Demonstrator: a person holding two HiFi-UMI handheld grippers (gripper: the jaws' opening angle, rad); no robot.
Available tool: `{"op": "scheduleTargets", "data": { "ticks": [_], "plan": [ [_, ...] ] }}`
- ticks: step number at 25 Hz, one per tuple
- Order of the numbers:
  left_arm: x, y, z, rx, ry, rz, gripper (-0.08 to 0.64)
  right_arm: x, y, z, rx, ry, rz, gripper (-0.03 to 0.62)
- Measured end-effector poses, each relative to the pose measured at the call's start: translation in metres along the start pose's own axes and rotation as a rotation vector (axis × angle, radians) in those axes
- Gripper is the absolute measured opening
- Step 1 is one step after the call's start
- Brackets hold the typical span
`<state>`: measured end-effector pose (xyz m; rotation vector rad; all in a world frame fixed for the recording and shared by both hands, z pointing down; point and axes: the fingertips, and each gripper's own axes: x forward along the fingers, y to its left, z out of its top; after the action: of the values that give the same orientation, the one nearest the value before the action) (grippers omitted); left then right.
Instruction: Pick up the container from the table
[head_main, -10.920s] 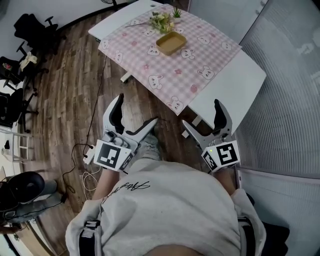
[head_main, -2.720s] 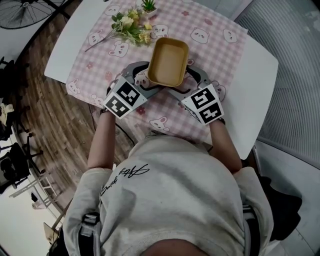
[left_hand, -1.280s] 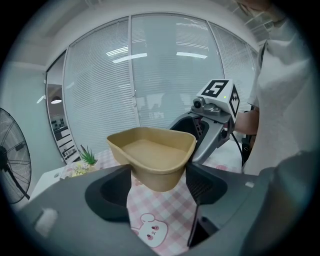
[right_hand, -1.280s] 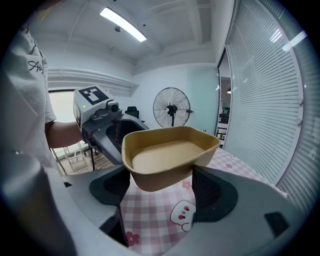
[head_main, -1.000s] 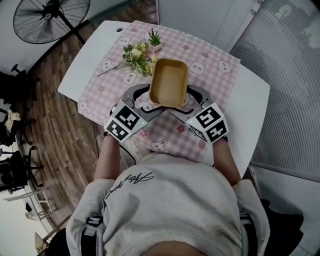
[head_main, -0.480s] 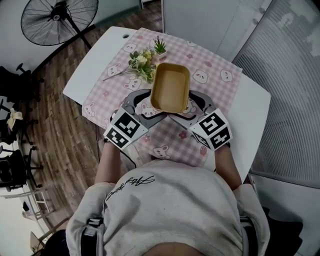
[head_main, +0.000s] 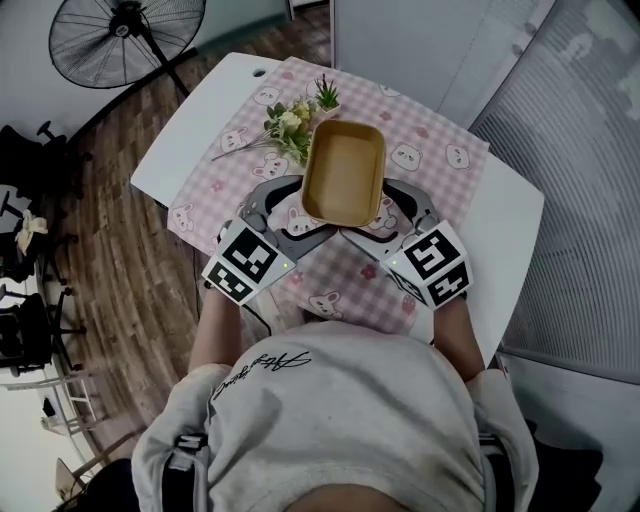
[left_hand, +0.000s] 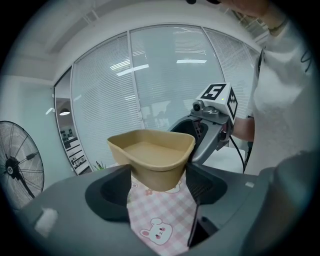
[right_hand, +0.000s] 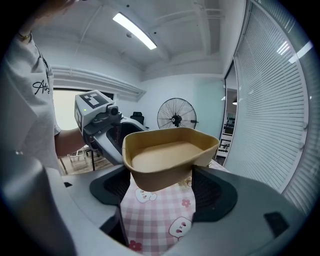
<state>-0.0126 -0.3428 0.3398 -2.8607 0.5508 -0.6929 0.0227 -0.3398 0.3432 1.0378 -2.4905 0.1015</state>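
Observation:
The container (head_main: 345, 172) is a tan, empty, rounded-rectangle tray. It hangs above the pink checked tablecloth (head_main: 445, 150), held level at its near end from both sides. My left gripper (head_main: 285, 207) is shut on its near left corner. My right gripper (head_main: 400, 207) is shut on its near right corner. In the left gripper view the container (left_hand: 152, 157) sits wedged between the dark jaws of that gripper (left_hand: 157, 184), with cloth showing beneath. The right gripper view shows the same: the container (right_hand: 167, 160) is clamped in the right gripper (right_hand: 162, 189).
The white table (head_main: 510, 225) carries the bunny-print cloth, a bunch of flowers (head_main: 285, 128) and a small potted plant (head_main: 327, 95) just beyond the container. A standing fan (head_main: 125, 35) and office chairs (head_main: 30, 160) are at left; blinds run along the right.
Both grippers have risen a little with the container still clamped between them. Much earlier they hung with nothing in them, away from the table, and the container lay on the cloth.

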Motion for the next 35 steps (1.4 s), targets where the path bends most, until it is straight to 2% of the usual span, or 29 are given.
{"op": "scheduleTargets", "data": {
  "ticks": [13, 35],
  "plan": [
    [-0.016, -0.009, 0.007, 0.005, -0.023, 0.014, 0.339, -0.010, 0.014, 0.009, -0.028, -0.004, -0.006, 0.387],
    [-0.030, -0.013, -0.003, 0.021, 0.015, 0.055, 0.337, -0.003, 0.031, 0.010, -0.049, 0.001, 0.012, 0.382]
  ]
}}
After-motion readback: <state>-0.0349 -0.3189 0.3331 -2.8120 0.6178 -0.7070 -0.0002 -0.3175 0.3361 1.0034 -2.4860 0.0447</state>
